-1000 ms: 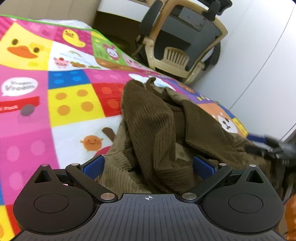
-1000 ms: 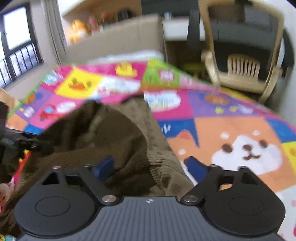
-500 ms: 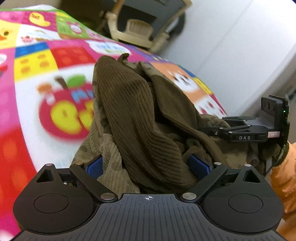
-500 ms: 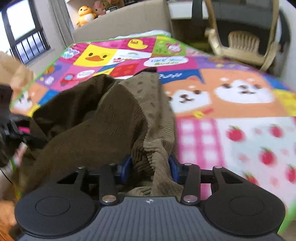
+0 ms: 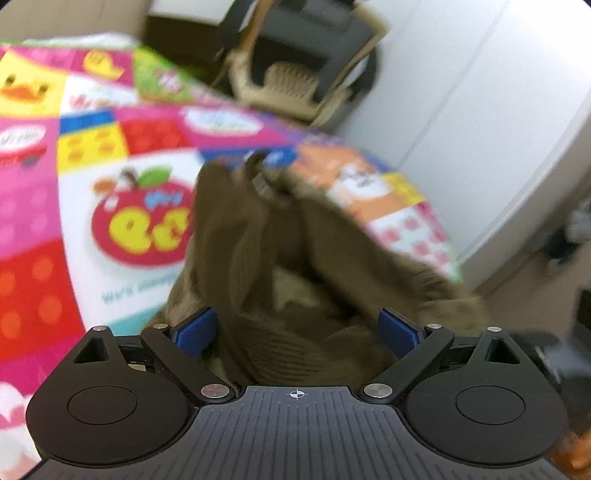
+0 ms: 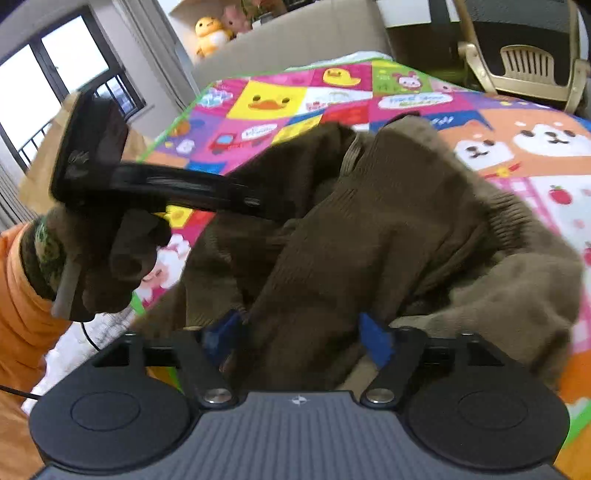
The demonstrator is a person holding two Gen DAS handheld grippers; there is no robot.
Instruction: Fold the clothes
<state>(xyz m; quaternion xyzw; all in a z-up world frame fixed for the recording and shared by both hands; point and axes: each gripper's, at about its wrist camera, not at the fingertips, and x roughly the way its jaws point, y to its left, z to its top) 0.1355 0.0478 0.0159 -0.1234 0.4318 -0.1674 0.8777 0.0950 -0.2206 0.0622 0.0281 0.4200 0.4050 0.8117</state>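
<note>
A crumpled brown corduroy garment lay heaped on a brightly coloured children's play mat, its ribbed folds bunched toward the near edge of the mat, as two hand-held grippers worked at it from opposite sides.

The left gripper had its blue-padded fingers set wide and closing, with a thick fold of the brown cloth lying between them; that view was blurred, and the pads did not appear to press on the fabric. Seen from the right wrist, the same tool reached in over the garment's far side, carried by a gloved hand with an orange sleeve behind it.

The right gripper had its fingers opening, a ridge of the garment rising between the two blue pads; whether the pads touched the cloth could not be told for certain.

Beyond the mat stood a beige-framed office chair and a white wall. A yellow plush toy sat on a ledge near a window.
</note>
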